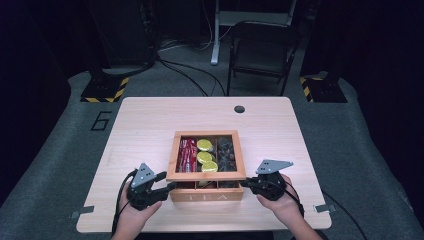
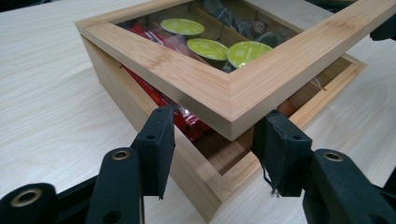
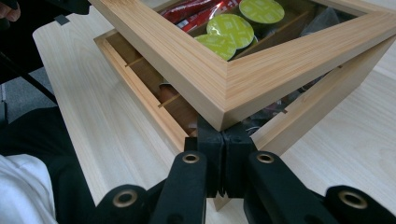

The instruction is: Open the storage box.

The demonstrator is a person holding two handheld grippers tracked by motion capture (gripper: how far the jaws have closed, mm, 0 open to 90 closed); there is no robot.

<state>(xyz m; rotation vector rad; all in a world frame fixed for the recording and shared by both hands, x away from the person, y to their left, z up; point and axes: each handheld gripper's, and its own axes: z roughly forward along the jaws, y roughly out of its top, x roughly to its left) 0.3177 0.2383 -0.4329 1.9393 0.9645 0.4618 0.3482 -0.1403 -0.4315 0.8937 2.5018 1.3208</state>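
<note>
Claws first: the left claw (image 1: pixel 169 187) stands released, its two black jaws spread wide on either side of the near left corner of the lid (image 2: pixel 233 100), neither pad touching the wood in the left gripper view. The right claw (image 1: pixel 246 184) is clenched, jaws pressed flat together with nothing between them, and the tips sit right under the near right corner of the lid in the right gripper view, touching or nearly touching its underside. That glass-paned wooden lid is lifted at its near edge and tilts up off the tea box (image 1: pixel 207 195), leaving a gap through which the inner dividers show. The box is light wood with "TEA" on its front face, and it stands near the front edge of the table (image 1: pixel 140 125), about midway between the table's left and right edges, directly between the two claws. Under the glass lie red packets (image 1: pixel 187 155) in the left compartment, three lime-green round capsules (image 1: pixel 205 156) in the middle one, and dark items (image 1: pixel 227 154) in the right one. The table is pale wood with a dark round hole (image 1: pixel 239 109) near its far edge. Beyond it, on grey floor, stands a black folding chair (image 1: pixel 262 50), with cables and yellow-and-black striped stand bases (image 1: pixel 105 89) in a dim room.
</note>
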